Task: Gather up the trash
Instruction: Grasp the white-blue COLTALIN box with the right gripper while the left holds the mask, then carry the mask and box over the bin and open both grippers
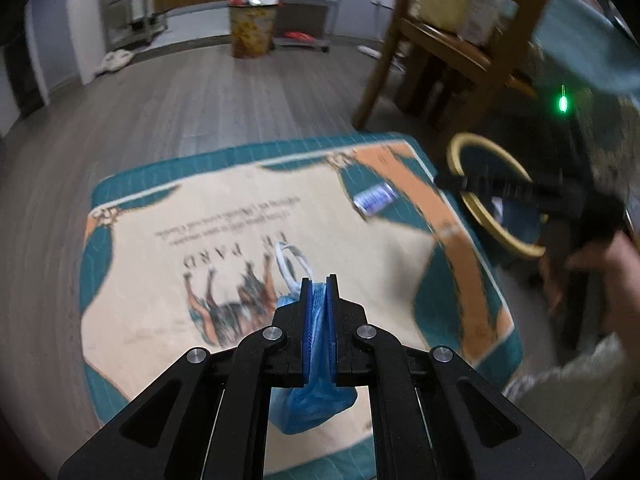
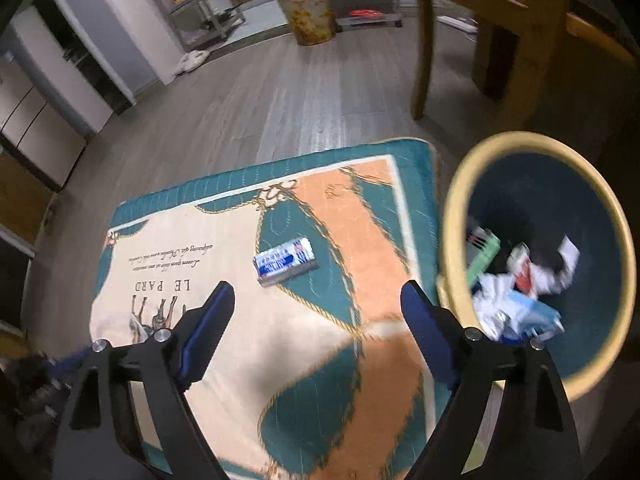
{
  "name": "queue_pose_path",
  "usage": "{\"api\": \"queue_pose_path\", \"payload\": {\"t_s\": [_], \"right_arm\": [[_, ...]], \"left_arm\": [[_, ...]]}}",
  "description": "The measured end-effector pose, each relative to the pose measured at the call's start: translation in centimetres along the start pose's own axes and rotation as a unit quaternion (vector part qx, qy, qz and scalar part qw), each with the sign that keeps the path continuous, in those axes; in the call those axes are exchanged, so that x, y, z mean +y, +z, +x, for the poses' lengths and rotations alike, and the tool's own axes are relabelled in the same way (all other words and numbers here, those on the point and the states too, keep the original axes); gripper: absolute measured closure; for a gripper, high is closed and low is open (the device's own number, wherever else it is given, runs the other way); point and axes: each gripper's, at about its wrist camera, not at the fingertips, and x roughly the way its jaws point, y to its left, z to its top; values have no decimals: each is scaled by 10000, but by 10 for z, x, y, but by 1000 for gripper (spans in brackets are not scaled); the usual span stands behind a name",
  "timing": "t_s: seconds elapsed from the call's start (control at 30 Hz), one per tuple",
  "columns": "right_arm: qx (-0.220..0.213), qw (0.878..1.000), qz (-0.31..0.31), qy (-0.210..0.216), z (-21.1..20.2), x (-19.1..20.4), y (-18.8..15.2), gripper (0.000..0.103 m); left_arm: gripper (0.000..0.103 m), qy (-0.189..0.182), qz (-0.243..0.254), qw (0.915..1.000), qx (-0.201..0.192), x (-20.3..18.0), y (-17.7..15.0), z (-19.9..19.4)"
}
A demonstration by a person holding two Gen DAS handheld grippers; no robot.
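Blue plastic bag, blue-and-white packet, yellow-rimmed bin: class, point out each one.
Blue plastic bag [image 1: 308, 404]: left wrist view, its hanging bottom.
Blue-and-white packet [image 2: 285, 261]: right wrist view, its printed top face.
Yellow-rimmed bin [image 2: 454, 216]: right wrist view, its left rim.

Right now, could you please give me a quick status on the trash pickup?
Left gripper shut on blue plastic bag. Right gripper open, nothing between fingers. Blue-and-white packet on rug, bin beside it. Path clear.
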Motion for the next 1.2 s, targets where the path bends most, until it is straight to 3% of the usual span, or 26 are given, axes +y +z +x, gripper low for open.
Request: {"api": "queue_pose_path", "payload": {"t_s": [0.27,0.47,0.63,0.93,1.2], "right_arm": [[149,9933,-1119,-256,55,30,-2,19],[285,9917,-1180,-424,79,31,1,19],[234,9876,-1422,-628,84,36,-1,45],[43,9854,-1586,-622,45,40,2,45],[-163,9955,-848,-391,-46,14,28,45]], "left_arm": [[95,-64,-516,9986,-41,30,19,14],[95,-140,-700,9974,3,41,25,24],[95,-159,-719,9973,45,41,25,27],[95,36,-463,9989,-85,29,33,21],[95,77,-229,9991,-347,9,48,10]]}}
